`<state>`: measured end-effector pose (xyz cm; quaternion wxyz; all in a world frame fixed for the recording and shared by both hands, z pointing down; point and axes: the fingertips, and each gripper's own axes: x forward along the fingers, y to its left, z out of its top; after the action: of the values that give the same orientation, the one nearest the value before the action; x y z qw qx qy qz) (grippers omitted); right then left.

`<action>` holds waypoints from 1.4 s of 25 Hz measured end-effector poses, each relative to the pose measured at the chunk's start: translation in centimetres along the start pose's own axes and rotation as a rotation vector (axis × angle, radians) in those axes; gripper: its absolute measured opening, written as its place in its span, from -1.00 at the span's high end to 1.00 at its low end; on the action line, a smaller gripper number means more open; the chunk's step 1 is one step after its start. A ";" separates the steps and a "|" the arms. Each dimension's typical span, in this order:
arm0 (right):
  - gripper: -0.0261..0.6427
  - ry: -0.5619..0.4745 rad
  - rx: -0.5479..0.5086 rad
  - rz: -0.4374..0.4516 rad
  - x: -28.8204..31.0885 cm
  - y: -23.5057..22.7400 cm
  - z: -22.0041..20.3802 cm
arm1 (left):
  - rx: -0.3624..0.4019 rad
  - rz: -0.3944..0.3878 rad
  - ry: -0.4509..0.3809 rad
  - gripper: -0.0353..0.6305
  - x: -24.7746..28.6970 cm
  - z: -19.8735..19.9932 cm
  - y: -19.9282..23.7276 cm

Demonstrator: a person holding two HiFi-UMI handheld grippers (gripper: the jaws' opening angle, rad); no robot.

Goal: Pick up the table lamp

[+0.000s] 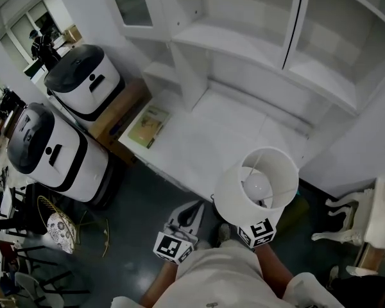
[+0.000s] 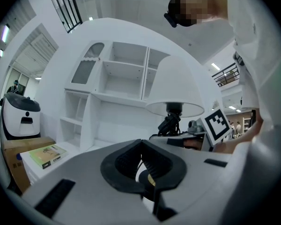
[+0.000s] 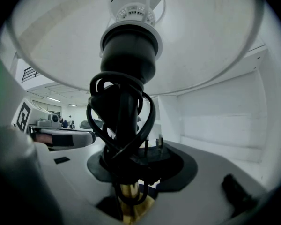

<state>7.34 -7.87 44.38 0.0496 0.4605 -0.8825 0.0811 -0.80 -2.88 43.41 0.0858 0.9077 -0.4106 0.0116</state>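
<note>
The table lamp (image 1: 256,188) has a white drum shade with a bulb inside, a black socket (image 3: 130,55) and a brass stem (image 3: 128,198). Its black cord (image 3: 122,121) is wound round the stem. My right gripper (image 3: 131,172) is shut on that stem and holds the lamp upright, off the desk, in front of the person. In the head view the shade hides the jaws; only the marker cube (image 1: 257,231) shows. My left gripper (image 1: 190,214) is just left of the lamp, jaws shut with nothing between them (image 2: 141,146). From the left gripper view the lamp (image 2: 174,95) stands to the right.
A white shelf unit (image 1: 244,43) rises over a white desk top (image 1: 199,140), where a green book (image 1: 147,126) lies at the left end. A cardboard box (image 1: 125,108) and two white-and-black machines (image 1: 83,79) (image 1: 48,149) stand to the left. A white ornate piece of furniture (image 1: 366,217) is at the right.
</note>
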 end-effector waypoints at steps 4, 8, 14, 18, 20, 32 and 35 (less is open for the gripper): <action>0.35 -0.006 -0.001 -0.016 -0.5 1.7 0.5 | 0.008 -0.005 -0.008 0.86 -1.7 0.8 0.7; 0.35 -0.010 -0.015 -0.024 -0.6 4.3 1.1 | 0.002 -0.016 -0.034 0.87 -4.1 1.5 1.6; 0.35 -0.017 -0.009 -0.054 -1.1 7.5 1.6 | 0.002 -0.059 -0.033 0.86 -7.2 1.6 2.3; 0.35 -0.025 -0.008 -0.096 -1.9 9.1 1.6 | -0.004 -0.096 -0.035 0.86 -9.1 1.4 2.7; 0.35 -0.024 -0.018 -0.118 -2.3 9.6 1.5 | -0.008 -0.117 -0.038 0.87 -9.7 1.2 2.9; 0.35 -0.027 -0.026 -0.165 -4.7 10.1 1.3 | 0.004 -0.158 -0.051 0.86 -9.8 1.7 1.5; 0.35 -0.024 -0.025 -0.158 -5.4 9.9 1.2 | 0.006 -0.153 -0.051 0.87 -9.5 2.0 0.7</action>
<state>2.34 1.83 41.33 0.0511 0.5292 -0.8448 0.0602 -7.71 3.35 40.72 0.0734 0.9367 -0.3420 -0.0169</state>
